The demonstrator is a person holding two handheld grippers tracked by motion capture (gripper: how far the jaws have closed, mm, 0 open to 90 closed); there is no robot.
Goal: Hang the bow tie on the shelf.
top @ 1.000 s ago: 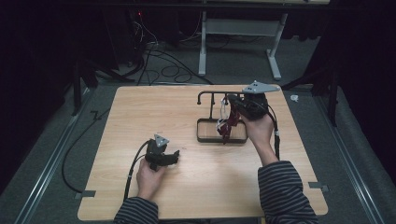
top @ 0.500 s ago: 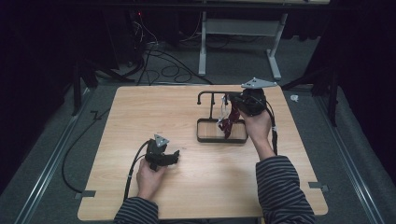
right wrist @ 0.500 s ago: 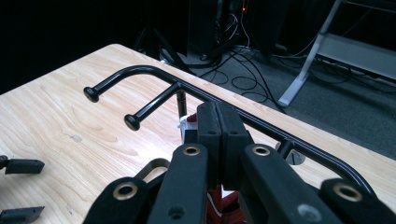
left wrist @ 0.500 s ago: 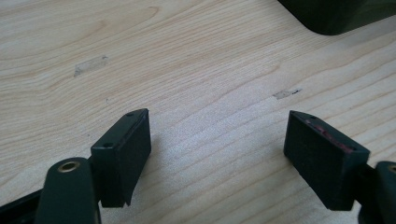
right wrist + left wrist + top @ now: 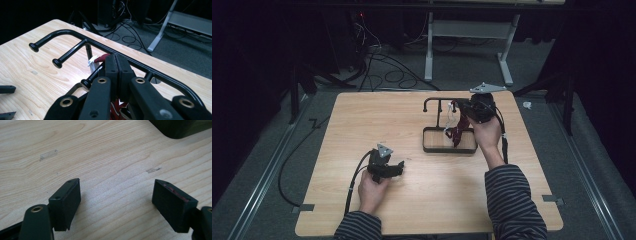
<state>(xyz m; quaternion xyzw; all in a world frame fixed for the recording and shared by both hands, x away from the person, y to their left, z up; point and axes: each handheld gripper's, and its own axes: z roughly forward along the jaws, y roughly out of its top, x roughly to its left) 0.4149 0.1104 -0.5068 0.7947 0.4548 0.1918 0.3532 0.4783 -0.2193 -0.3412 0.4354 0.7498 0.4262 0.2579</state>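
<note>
- right gripper (image 5: 460, 111), held in the person's right hand (image 5: 486, 133), is up at the black rack (image 5: 438, 103) near the far side of the table (image 5: 362, 125); in the right gripper view its jaws are pressed together on a dark red item with a white tag (image 5: 96, 59), right at the rack's top bar.
- from the high view, that dark red item (image 5: 457, 131) hangs down from the gripper (image 5: 116, 65) into the black tray base (image 5: 449, 148) of the rack; what kind of item it is cannot be made out.
- the rack (image 5: 75, 43) has a long top bar with short pegs ending in round knobs, pointing toward the table's left side.
- left gripper (image 5: 391, 169), held in the person's left hand (image 5: 371, 187), sits low on the near left part of the table, well apart from the rack.
- in the left gripper view its jaws (image 5: 116, 203) are spread wide with bare wood (image 5: 105, 165) between them, holding nothing.
- a dark edge of the tray (image 5: 175, 127) shows at the top right corner of that view.
- both forearms wear striped sleeves (image 5: 514, 200).
</note>
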